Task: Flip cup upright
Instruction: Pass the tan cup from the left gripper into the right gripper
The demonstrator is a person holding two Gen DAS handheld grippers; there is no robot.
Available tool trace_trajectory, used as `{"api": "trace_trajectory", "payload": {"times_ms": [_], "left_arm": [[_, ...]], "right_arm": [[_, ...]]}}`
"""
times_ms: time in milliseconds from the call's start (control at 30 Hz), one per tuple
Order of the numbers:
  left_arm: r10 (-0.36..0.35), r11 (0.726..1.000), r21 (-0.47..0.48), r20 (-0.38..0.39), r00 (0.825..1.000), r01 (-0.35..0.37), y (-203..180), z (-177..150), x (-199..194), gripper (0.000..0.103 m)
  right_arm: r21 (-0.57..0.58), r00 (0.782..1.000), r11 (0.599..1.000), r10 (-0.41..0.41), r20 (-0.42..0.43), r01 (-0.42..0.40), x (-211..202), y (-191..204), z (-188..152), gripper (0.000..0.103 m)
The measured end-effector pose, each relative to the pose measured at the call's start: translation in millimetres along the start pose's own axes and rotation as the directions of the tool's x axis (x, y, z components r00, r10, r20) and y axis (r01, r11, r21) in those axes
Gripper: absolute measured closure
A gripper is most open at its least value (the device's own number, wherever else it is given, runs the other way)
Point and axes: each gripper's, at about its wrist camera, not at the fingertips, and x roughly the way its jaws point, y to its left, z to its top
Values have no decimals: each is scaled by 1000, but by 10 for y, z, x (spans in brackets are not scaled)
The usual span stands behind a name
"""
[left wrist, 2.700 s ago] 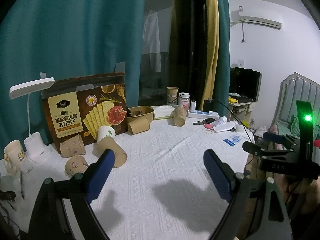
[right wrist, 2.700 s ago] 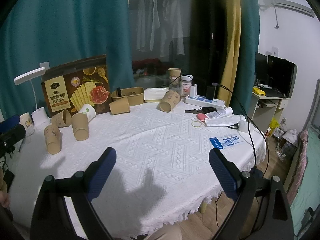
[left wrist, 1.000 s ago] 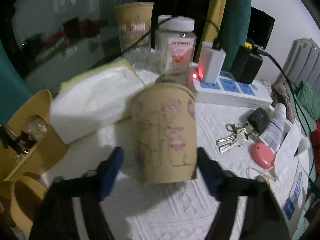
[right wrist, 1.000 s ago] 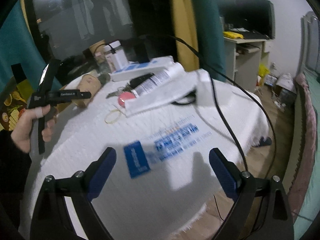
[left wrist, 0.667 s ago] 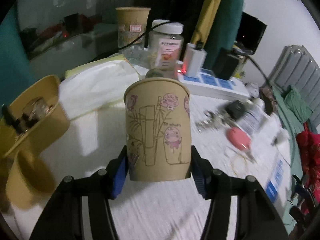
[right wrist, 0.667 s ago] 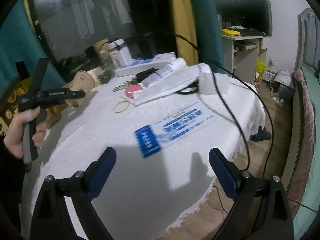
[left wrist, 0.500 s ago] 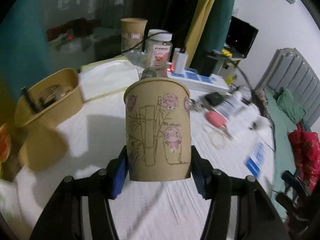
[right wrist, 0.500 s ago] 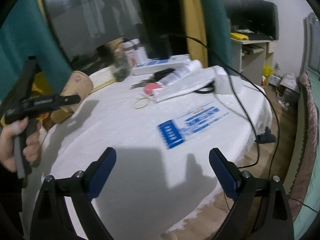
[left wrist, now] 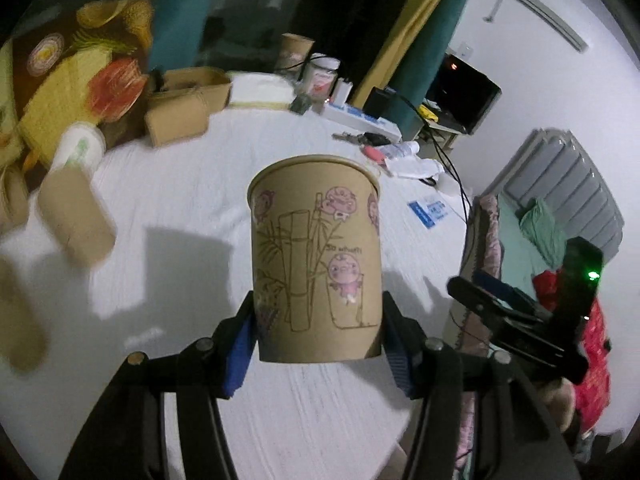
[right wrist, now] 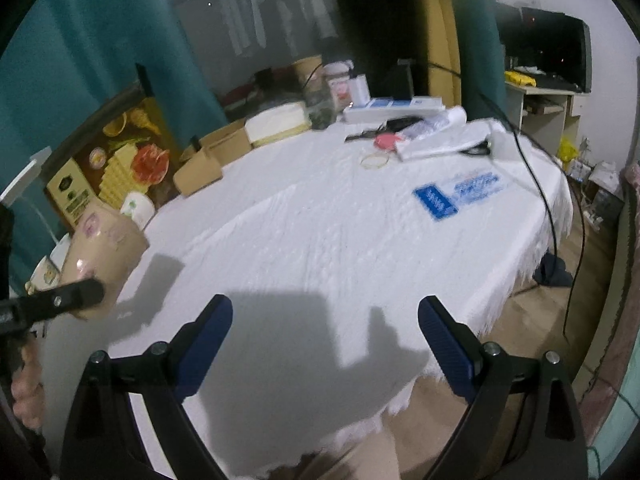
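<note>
Lifted away from the jar and power strip, the paper cup [left wrist: 316, 256] is now riding upright above the white surface [left wrist: 192, 184] — my left tongs [left wrist: 318, 338] are pinching its base. I am holding my right tongs [right wrist: 324, 344] spread wide — gripping nothing.

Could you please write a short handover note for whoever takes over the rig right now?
Left gripper: shut on the printed paper cup, fingers on its lower sides. In the left wrist view the cup's rim points up and it appears to be held above the white tablecloth, not set down.
Right gripper: open, holding nothing, over the near edge of the table.
Done: the cup is picked up and looks turned upright.
Left: lower it onto a bare patch of cloth, release, and back away. Other paper cups lie on their sides at the left; blur hides details.
</note>
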Motion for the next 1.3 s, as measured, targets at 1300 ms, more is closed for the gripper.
{"api": "trace_trajectory", "payload": {"times_ms": [1300], "left_arm": [[-17,992,-126,6,1000,18,199,-685,-252,26]], "right_arm": [[-74,971,979,176,-159,-189,-27,663,-231,10]]}}
